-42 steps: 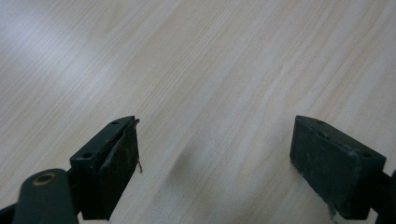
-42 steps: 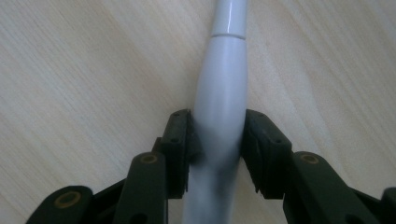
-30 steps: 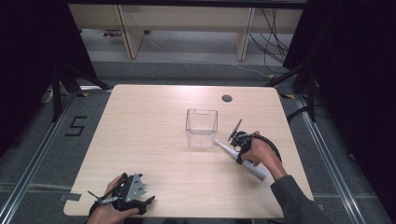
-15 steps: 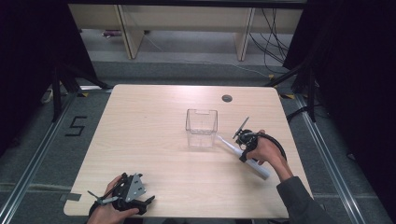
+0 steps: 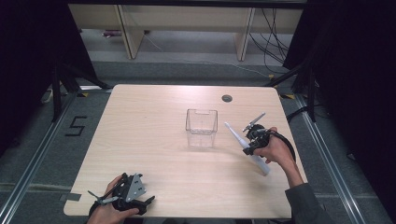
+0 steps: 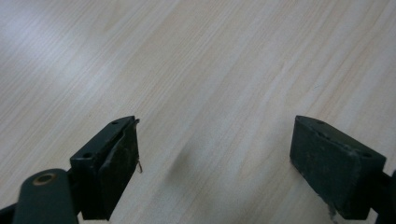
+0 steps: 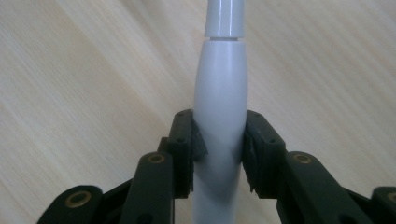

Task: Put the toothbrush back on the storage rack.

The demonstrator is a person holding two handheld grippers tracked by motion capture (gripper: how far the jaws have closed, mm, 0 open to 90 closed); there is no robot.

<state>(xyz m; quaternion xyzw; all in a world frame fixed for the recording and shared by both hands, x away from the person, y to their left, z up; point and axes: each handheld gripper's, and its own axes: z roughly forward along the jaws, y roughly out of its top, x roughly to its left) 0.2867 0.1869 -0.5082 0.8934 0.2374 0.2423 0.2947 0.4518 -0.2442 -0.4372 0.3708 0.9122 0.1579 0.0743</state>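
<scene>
While the right gripper [image 5: 250,140] pinches a white electric toothbrush handle [image 5: 245,147] around its thick body, the carrying step looks in hand: the handle is gripped and angled, at the right of the surface [image 5: 154,121], just right of the clear plastic box [image 5: 201,127]. Its long axis runs diagonally, the narrow neck pointing far-left and up toward the box, the butt near-right by the hand. In the right gripper view the pads [image 7: 189,149] press both sides of the handle [image 7: 219,102]. Next, I judge, the neck must be tipped over the box's open top and lowered in. At the near-left edge, the left gripper [image 6: 215,163] rests with jaws spread on nothing.
</scene>
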